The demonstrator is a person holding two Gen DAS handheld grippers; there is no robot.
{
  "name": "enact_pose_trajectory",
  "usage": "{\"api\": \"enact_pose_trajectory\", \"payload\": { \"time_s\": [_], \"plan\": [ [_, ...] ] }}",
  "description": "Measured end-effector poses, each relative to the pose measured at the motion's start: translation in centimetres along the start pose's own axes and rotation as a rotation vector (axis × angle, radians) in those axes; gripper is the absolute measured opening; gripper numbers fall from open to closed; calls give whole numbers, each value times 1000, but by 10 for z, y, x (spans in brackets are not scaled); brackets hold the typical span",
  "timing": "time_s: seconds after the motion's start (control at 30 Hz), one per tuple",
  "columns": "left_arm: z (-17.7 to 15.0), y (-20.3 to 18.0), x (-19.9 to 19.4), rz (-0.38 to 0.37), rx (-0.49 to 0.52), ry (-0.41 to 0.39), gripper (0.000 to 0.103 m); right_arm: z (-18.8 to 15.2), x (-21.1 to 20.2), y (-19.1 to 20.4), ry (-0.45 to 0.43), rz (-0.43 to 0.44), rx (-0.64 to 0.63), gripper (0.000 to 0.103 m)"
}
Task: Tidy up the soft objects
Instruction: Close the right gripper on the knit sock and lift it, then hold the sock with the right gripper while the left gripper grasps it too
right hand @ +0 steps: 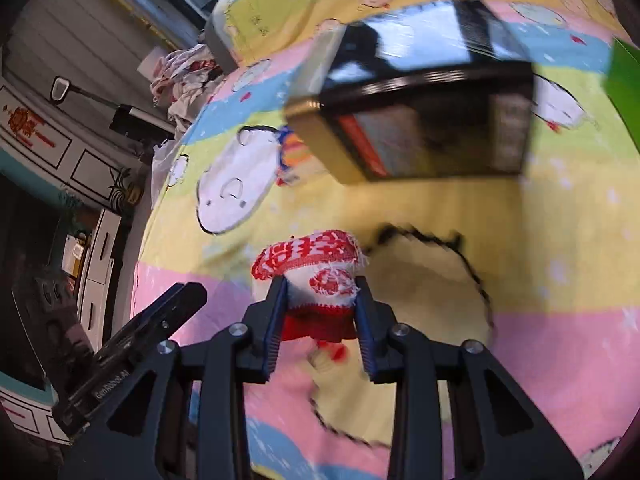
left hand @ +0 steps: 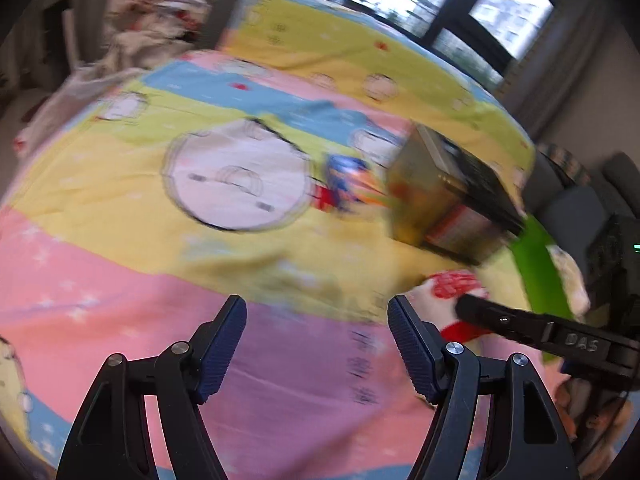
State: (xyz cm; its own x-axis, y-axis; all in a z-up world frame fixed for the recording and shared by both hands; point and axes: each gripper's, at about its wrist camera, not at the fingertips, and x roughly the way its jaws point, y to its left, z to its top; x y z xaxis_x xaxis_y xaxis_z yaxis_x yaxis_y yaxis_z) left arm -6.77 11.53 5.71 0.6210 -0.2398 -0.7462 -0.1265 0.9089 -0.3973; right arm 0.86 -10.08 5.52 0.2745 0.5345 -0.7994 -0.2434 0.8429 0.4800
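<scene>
Right wrist view shows your right tongs [right hand: 320,316] pinched on the red-and-white cloth doll [right hand: 320,276] at its waist; it looks light and squashy, so grip mid-body, not the frayed hat. It sits on the bed [right hand: 540,360], just below the open box [right hand: 420,120]. Your left tongs [left hand: 316,344] hang spread and empty, left of that box.
</scene>
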Motion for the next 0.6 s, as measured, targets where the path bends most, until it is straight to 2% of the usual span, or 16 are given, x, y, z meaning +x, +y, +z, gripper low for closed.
{"api": "enact_pose_trajectory", "payload": {
  "time_s": [0.07,0.17,0.23,0.33,0.43,0.57,0.6],
  "plan": [
    [-6,-19,6,-70,32,35,74,-8,-3,-13,12,-7,13,34],
    [-16,-44,15,-125,75,80,74,-11,-2,-29,20,-7,54,38],
    [-22,-57,22,-135,104,103,71,-10,-3,-38,37,10,83,45],
    [-28,-72,33,-123,136,134,67,-8,-15,-46,-11,-7,98,58],
    [-30,-79,43,-114,141,150,65,-5,-21,-51,-41,44,112,59],
    [-30,-89,57,-127,139,174,49,-3,-5,-55,-1,71,129,59],
    [-31,-91,59,-128,140,178,40,-2,0,-55,8,74,132,59]
  ]
}}
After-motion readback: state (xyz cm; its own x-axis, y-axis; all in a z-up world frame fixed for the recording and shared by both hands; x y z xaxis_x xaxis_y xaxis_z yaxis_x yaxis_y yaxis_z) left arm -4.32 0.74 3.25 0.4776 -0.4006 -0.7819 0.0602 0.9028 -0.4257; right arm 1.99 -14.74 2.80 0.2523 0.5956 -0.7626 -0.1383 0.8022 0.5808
